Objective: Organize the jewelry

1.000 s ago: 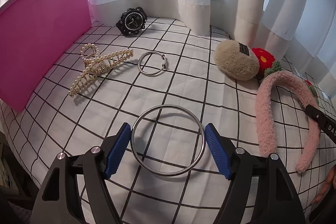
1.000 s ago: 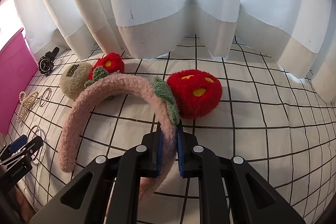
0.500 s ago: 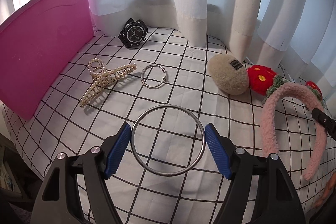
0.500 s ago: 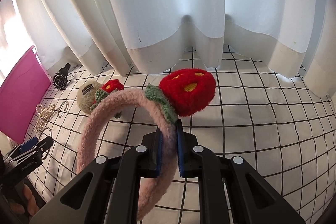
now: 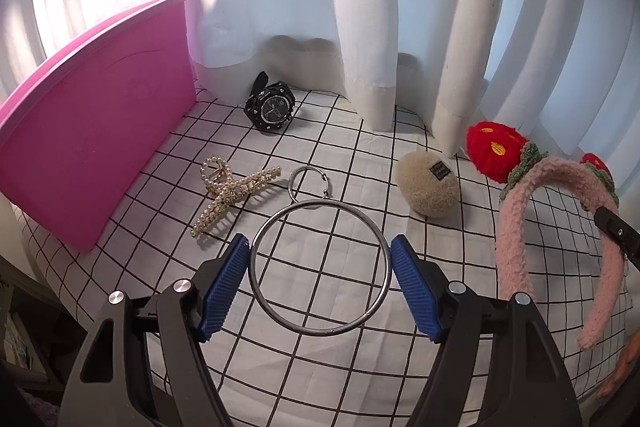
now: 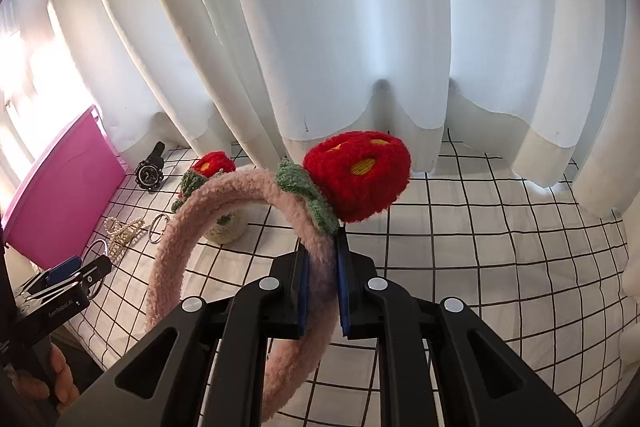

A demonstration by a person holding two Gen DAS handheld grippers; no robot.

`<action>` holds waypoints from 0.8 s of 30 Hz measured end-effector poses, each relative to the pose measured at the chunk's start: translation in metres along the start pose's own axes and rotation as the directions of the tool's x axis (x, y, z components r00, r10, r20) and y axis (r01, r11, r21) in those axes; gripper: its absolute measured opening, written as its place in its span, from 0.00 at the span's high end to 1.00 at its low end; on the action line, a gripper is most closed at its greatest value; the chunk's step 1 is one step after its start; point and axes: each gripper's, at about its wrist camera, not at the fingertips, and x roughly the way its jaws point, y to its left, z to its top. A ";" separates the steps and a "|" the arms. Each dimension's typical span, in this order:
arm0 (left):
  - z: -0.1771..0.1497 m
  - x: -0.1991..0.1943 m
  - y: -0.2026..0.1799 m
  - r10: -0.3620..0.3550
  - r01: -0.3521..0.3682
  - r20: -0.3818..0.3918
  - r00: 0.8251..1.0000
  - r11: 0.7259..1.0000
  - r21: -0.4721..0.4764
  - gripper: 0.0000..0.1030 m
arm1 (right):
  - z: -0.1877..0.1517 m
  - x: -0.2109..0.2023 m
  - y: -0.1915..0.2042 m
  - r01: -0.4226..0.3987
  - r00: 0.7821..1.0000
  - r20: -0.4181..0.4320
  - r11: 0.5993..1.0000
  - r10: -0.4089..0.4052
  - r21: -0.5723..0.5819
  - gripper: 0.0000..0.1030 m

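A large silver bangle (image 5: 320, 334) hangs above the checked cloth, and my left gripper (image 5: 319, 241) is shut on it, blue pads pressing its two sides. My right gripper (image 6: 322, 267) is shut on the band of a pink fuzzy headband (image 6: 188, 227) with red strawberry puffs, held up off the cloth. In the left wrist view the headband (image 5: 516, 227) stands at the right edge. A pink box (image 5: 92, 131) stands at the left.
On the cloth (image 5: 360, 155) lie a black watch (image 5: 272, 107), a pearl hair claw (image 5: 232, 191), a small silver ring (image 5: 310, 181) and a beige fuzzy clip (image 5: 428, 187). White curtains (image 6: 340, 27) hang close behind. The table edge drops off at the near left.
Both grippers have risen. The bangle came up off the cloth with the left one. The headband, which lay on the cloth, now hangs in the air in the right one.
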 end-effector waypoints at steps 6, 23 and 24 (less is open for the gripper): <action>0.017 -0.023 0.016 0.010 -0.009 0.035 0.999 1.000 -0.014 0.31 | 0.016 -0.013 0.023 -0.038 0.999 0.019 0.999 0.038 -0.030 0.89; 0.077 -0.086 0.095 0.046 -0.032 0.164 0.985 0.996 -0.089 0.31 | 0.079 -0.032 0.128 -0.151 0.982 0.088 0.977 0.165 -0.147 0.89; 0.080 -0.090 0.102 0.052 -0.036 0.172 0.984 0.995 -0.096 0.31 | 0.083 -0.032 0.137 -0.161 0.980 0.091 0.975 0.177 -0.156 0.89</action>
